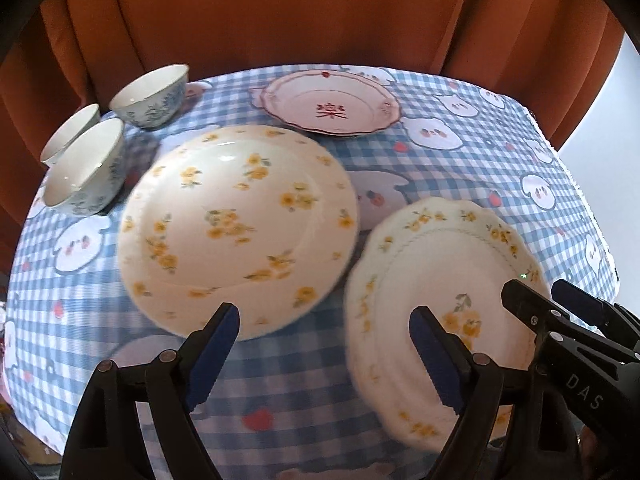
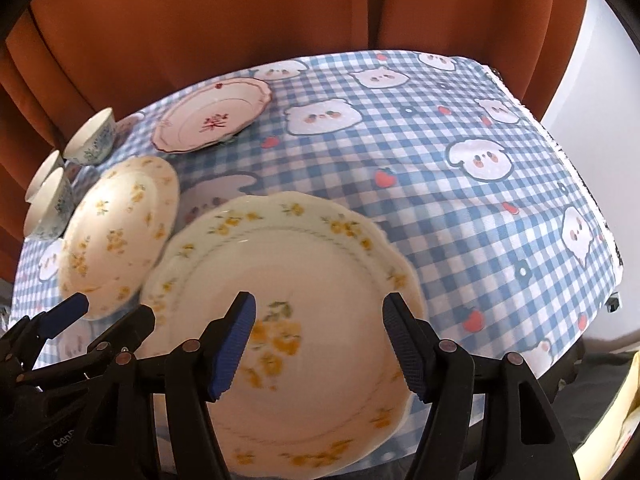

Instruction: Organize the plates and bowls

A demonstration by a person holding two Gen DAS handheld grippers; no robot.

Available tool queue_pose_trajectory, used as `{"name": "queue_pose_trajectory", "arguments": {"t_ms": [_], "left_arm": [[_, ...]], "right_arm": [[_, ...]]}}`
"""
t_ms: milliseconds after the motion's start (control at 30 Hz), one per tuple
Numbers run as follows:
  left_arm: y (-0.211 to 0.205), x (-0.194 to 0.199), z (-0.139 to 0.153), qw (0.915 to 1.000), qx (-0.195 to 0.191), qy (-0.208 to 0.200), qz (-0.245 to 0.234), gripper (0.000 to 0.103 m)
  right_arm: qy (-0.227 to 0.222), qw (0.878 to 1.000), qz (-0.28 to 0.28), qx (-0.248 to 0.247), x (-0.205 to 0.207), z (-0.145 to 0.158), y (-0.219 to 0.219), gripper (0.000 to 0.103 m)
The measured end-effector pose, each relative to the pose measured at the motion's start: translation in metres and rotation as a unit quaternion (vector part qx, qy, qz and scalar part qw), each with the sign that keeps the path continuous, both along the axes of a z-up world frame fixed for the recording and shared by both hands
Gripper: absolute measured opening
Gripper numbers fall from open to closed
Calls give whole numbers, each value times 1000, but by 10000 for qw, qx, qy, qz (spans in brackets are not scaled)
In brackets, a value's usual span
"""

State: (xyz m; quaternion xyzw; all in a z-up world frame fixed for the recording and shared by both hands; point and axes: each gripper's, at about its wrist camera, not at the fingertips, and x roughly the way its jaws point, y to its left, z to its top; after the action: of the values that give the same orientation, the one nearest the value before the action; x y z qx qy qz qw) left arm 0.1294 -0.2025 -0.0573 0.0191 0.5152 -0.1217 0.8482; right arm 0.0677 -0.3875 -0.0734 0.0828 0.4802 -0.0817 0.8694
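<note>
A round plate with yellow flowers (image 1: pixel 240 232) lies on the checked tablecloth (image 1: pixel 440 160). Just right of it is a scalloped plate with yellow flowers (image 1: pixel 440 272). My left gripper (image 1: pixel 326 354) hangs open above the cloth between the two plates' near edges, with nothing between its fingers. In the right wrist view my right gripper (image 2: pixel 320 344) stands open over the scalloped plate (image 2: pixel 304 264), its pads clear of it. A pink-rimmed plate (image 1: pixel 332 104) sits at the back. Three blue-patterned bowls (image 1: pixel 154 96) (image 1: pixel 86 168) (image 1: pixel 70 134) stand at the back left.
An orange curtain (image 1: pixel 280 12) hangs behind the table. The cloth (image 2: pixel 460 168) drops off the table's edge on the right, next to a white wall (image 2: pixel 592 80). The right half of the cloth carries no dishes. Each gripper shows at the edge of the other's view.
</note>
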Motion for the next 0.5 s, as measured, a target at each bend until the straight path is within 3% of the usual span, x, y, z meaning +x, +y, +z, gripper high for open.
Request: {"name": "queue_pose_trajectory", "arguments": {"t_ms": [500], "left_arm": [[85,25,5,9981,123,-11,606,89]], "right_arm": [[-192,9987,307,371,29,6,81,70]]}}
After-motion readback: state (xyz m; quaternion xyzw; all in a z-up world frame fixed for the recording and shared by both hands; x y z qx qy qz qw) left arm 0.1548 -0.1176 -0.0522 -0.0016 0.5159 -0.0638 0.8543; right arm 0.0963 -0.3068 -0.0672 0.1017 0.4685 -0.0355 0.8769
